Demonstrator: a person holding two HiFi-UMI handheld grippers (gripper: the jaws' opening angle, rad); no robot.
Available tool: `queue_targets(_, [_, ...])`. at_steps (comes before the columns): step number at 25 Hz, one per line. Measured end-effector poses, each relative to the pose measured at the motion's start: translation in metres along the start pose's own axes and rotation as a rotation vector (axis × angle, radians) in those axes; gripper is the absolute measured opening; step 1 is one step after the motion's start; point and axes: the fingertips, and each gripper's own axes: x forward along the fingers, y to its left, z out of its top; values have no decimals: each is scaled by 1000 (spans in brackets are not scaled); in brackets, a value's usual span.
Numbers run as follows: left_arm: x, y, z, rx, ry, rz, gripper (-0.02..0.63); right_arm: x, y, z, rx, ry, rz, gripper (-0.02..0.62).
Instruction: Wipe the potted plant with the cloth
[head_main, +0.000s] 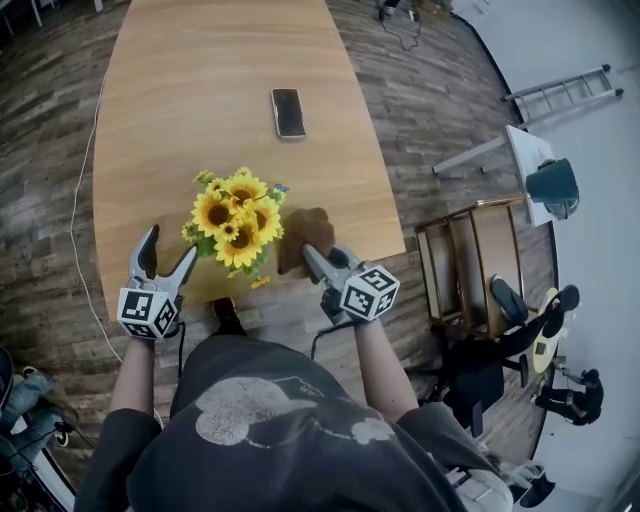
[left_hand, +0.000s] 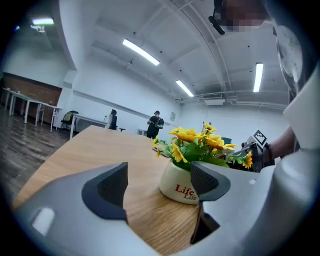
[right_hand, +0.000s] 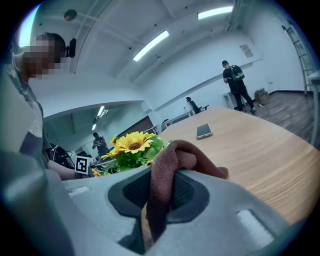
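1. Wood-plank flooring surrounds a long, pale wooden counter (head_main: 200, 80). It is bare except for a dark flat phone (head_main: 288, 112) towards its middle and the task's things at the near edge.
2. We see the potted plant (head_main: 236, 226), yellow sunflowers in a round white ceramic pot (left_hand: 179, 189). It stands upright close to the counter's near edge, between our two claws.
3. Our right claw (head_main: 312, 258) is clamped on a soft brown cloth (head_main: 306, 232). In the right gripper view the fabric bunches up out of the closed jaws.
4. Our left claw (head_main: 168, 250) stands parted with nothing between its pads. In the left gripper view the pot shows through the gap, ahead and slightly to the right, untouched.
5. The relation that matters is that the plant lies just to the left of the cloth-bearing right claw, with the blooms at about the cloth's height. We cannot tell whether the cloth touches the petals.
6. We judge that wiping calls for a short sideways sweep by the right claw towards the counter's left edge.
7. The left claw is about as near on the other side, so it is placed to steady the pot. The pot's long axis is vertical, and it could tip under a push.
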Motion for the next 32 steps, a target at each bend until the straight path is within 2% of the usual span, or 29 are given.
queue_targets(3, [-14, -6, 4, -12, -22, 32, 388, -14, 11, 4, 3, -58, 10, 54])
queue_targets(6, [-32, -27, 7, -42, -51, 26, 374, -36, 28, -3, 10, -110, 20, 54])
queue_targets(12, [-92, -82, 10, -18, -95, 14, 293, -81, 77, -44, -23, -118, 47, 54])
queue_targets(17, [-145, -130, -7, 23, -66, -29, 291, -125, 122, -79, -40, -137, 60, 54])
queue_targets(23, [-197, -172, -7, 75, -86, -21, 290, -169, 161, -105, -55, -160, 101, 54])
queue_targets(29, [-239, -203, 8, 102, -142, 0, 275, -191, 191, -113, -90, -171, 133, 54])
queue_targets(32, [-252, -212, 28, 116, -169, 16, 244, -189, 201, -114, -93, -176, 150, 54])
